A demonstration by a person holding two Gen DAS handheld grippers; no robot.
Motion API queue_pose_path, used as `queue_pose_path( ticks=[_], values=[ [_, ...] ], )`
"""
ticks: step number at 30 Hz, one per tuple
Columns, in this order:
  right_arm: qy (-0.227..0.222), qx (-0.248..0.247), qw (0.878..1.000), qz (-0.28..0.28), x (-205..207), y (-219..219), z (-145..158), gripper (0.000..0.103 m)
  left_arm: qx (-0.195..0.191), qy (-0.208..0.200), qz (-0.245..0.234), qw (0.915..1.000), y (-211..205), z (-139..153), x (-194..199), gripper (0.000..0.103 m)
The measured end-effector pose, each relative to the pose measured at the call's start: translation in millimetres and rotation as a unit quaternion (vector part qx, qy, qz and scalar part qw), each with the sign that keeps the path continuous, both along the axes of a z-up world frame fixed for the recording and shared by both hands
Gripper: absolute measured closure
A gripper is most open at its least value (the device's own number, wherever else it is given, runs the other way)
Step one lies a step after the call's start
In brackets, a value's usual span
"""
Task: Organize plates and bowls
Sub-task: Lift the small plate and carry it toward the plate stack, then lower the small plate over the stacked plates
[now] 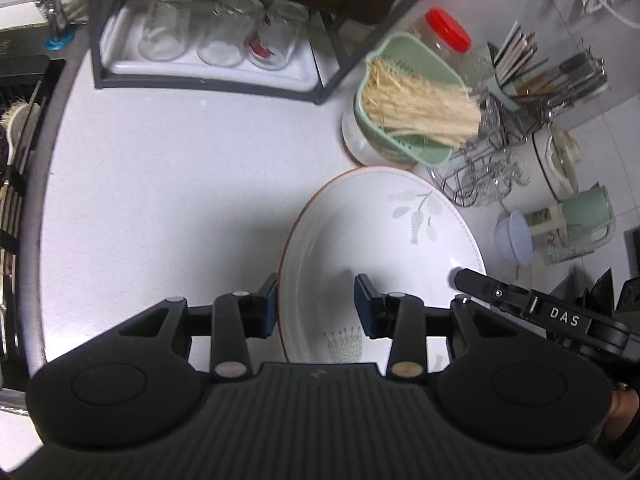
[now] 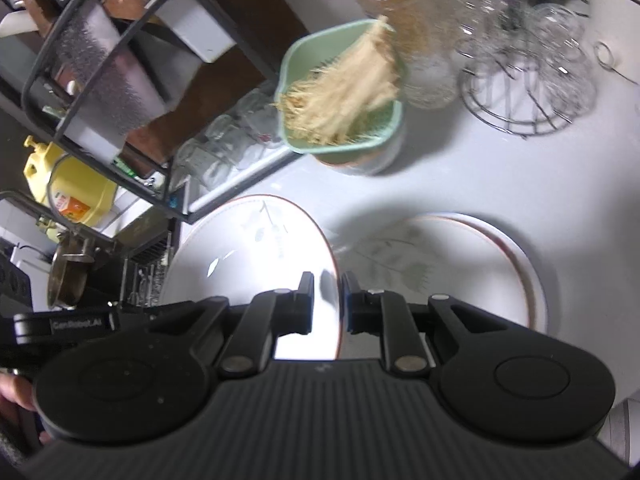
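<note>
At six o'clock in the right wrist view, the right gripper (image 2: 325, 304) has its jaws drawn close on the rim of a leaf-patterned plate (image 2: 256, 256), which seems lifted and tilted above the counter (image 2: 460, 184); just beyond, toward three o'clock, a stack of like plates (image 2: 460, 264) lies flat. In the left wrist view the left gripper (image 1: 316, 306) stands wide apart, one finger outside the rim at nine o'clock and one over the well, not clamped on it. The plate is stiff glazed ware, likely heavy for a one-edge pinch, slippery and apt to chip, so I judge the rim the right hold, opposite edges sharing the weight. Farther, at twelve o'clock, a green basket (image 1: 404, 96) of pale straw sits in a bowl (image 1: 360, 144), with a red-capped jar (image 1: 448, 40) and upturned glasses (image 1: 224, 32) behind.
</note>
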State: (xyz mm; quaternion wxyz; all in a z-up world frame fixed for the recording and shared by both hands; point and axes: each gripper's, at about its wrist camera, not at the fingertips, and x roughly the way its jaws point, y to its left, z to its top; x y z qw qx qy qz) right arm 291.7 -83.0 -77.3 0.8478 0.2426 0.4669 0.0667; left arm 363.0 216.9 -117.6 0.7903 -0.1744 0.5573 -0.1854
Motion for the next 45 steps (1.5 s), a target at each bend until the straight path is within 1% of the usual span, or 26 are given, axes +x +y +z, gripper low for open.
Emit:
queue_pose_path(
  ticks=[5,8,9,10,12,16,17,19,22,32,36,40,45],
  values=[
    [-0.005,-0.007,1.000,-0.016,-16.2,-17.5,-16.9,0.086,0.010,-0.005,-0.016,0.9998,-26.8,-13.5,-2.8,0.059],
    [-0.002,-0.005,1.000,-0.028,-24.6,-29.1,-29.7,0.086,0.025,-0.008,-0.031,0.9992,-44.1,-24.8,-3.9,0.059],
    [-0.009,-0.009,1.000,-0.027,-27.8,-32.0,-33.8,0.086,0.028,-0.008,-0.037,0.9989,-49.6,-29.4,-3.7,0.059],
    [-0.011,-0.014,0.999,-0.027,-30.0,-34.8,-38.8,0.086,0.031,0.000,-0.039,0.9987,-55.5,-34.0,-3.3,0.059],
    [0.001,-0.014,0.999,-0.039,-33.1,-41.0,-49.0,0.086,0.038,0.005,-0.043,0.9984,-65.4,-38.5,-2.8,0.059],
    [-0.007,-0.009,0.999,-0.044,-38.1,-54.6,-63.7,0.086,0.045,0.012,-0.056,0.9974,-80.4,-45.0,4.5,0.059],
    [-0.003,-0.008,0.999,-0.047,-36.8,-57.5,-67.6,0.086,0.050,0.007,-0.062,0.9968,-85.4,-44.4,5.5,0.059],
    [-0.004,-0.012,0.999,-0.047,-34.6,-60.1,-72.7,0.086,0.074,0.000,-0.072,0.9946,-95.8,-44.1,7.2,0.059],
    [-0.014,-0.021,0.999,-0.041,-32.9,-60.2,-73.2,0.086,0.096,-0.010,-0.080,0.9921,-104.3,-43.0,6.9,0.059],
    [-0.019,-0.024,0.999,-0.037,-31.8,-65.7,-76.2,0.086,0.126,-0.010,-0.076,0.9890,-114.8,-47.3,1.9,0.059],
    [-0.023,-0.038,0.999,-0.030,-31.0,-63.9,-75.6,0.086,0.136,-0.016,-0.078,0.9875,-118.7,-47.2,0.0,0.059],
    [-0.024,-0.049,0.998,-0.025,-29.8,-64.6,-77.0,0.086,0.143,-0.013,-0.078,0.9865,-122.4,-49.2,-1.3,0.059],
    [-0.025,-0.060,0.998,-0.023,-30.1,-67.1,-78.7,0.086,0.163,-0.020,-0.090,0.9823,-132.6,-50.0,-0.3,0.059]
  ],
)
